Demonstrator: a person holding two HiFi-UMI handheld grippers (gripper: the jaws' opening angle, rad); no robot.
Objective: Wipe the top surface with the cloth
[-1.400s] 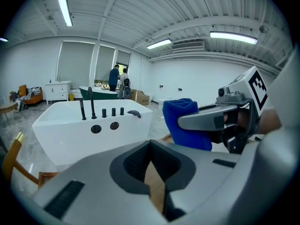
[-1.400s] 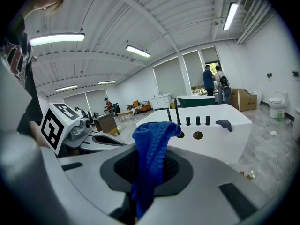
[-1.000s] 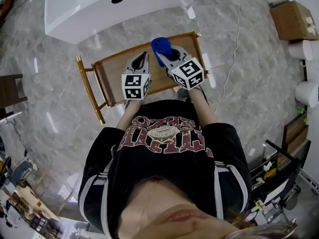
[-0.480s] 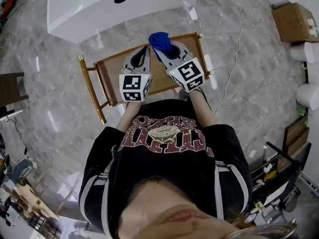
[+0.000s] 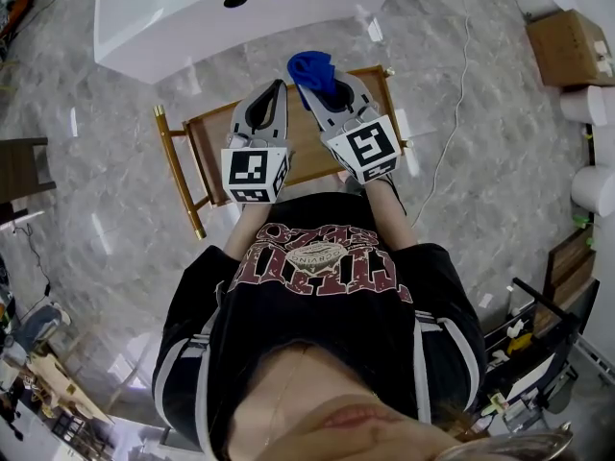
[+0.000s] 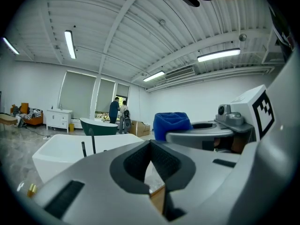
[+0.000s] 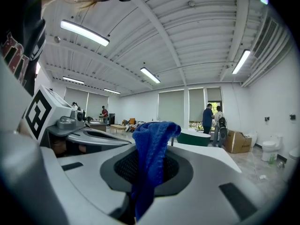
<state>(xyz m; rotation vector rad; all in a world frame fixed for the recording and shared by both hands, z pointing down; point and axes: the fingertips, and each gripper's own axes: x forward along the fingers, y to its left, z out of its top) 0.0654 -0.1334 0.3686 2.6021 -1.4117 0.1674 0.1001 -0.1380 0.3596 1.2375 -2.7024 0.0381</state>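
A blue cloth sticks up from my right gripper, which is shut on it; in the right gripper view the cloth hangs down between the jaws. My left gripper is beside it on the left, shut and holding nothing, its jaws meeting at the tip. Both grippers are held up in the air above a small brown table with a gold frame. From the left gripper view I see the cloth and the right gripper to the right.
A white bathtub stands on the marble floor just beyond the table. A white cable runs along the floor to the right, a cardboard box sits at far right, a dark stool at left. Two people stand far off.
Both grippers have risen and moved a little farther out over the table toward the tub. The cloth has stayed in the right gripper.
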